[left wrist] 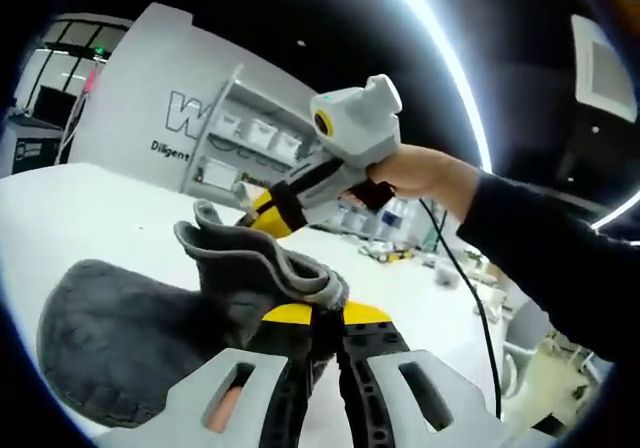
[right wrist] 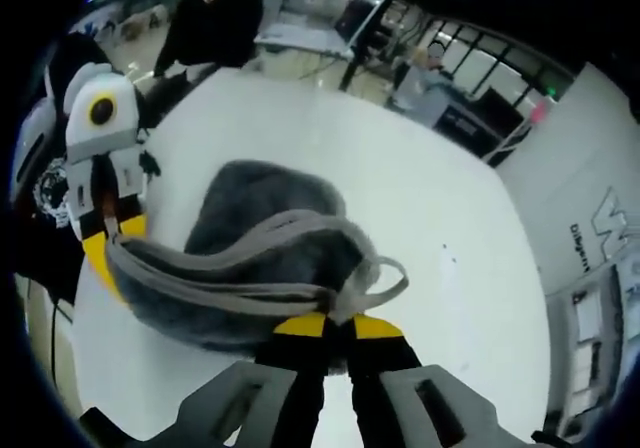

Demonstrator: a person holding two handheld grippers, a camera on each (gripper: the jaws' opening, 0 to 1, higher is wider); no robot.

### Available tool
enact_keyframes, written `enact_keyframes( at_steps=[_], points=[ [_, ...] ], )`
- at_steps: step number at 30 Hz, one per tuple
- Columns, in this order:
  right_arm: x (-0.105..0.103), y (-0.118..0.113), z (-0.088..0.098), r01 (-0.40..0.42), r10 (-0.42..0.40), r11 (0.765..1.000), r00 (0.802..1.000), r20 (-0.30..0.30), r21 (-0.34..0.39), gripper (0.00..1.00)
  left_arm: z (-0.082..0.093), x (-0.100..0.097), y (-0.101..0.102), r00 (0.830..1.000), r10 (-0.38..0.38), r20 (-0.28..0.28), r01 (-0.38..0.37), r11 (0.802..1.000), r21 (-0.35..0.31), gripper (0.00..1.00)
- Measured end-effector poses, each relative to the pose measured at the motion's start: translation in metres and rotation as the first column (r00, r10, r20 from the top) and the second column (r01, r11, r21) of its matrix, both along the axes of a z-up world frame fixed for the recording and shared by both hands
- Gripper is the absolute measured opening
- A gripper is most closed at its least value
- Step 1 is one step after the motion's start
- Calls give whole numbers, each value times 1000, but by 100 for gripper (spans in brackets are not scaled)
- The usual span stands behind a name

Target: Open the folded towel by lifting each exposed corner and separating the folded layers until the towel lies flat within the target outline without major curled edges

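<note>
1. Left claw (left wrist: 325,318): mine, jaws clenched on the towel's hem, yellow tips pressed together with the hem between them. In the right gripper view it (right wrist: 105,243) came in from the left, pinching the far end of the same hem.
2. Right claw (right wrist: 337,326): mine, jaws clamped on the towel's edge, yellow tips nearly meeting. In the left gripper view it (left wrist: 262,211) reached in from the right, my hand (left wrist: 420,176) on its grip, tips at the raised hem.
3. Towel (left wrist: 130,323): grey, fluffy, its edge lifted and stretched between both claws; the rest (right wrist: 265,218) sagged in a rounded heap onto the table.
4. Table (right wrist: 400,188): white, under the towel.
5. Shelves (left wrist: 250,143): against a grey wall beyond the table.
6. Person (right wrist: 215,23): in dark clothes, at the table's far side.
</note>
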State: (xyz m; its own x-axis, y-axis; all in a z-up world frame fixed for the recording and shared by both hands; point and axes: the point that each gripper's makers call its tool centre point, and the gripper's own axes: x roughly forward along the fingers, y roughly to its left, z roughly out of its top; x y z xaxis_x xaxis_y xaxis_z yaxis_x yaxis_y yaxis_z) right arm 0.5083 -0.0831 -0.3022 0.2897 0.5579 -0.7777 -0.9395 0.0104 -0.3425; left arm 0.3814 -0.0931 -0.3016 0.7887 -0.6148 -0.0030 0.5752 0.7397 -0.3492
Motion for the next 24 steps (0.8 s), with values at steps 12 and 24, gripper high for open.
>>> enact_keyframes(
  at_steps=[12,24],
  points=[
    [-4,-20,-4,27,-27,1000,1000,-4,1,2,-5,2,-14,999,-43,-19,43,999,15,5],
    [-1,-39,-6,45,-45,999,999,3,5,3,-6,2,-26,998,-58,-21,59,998,26,5]
  ],
)
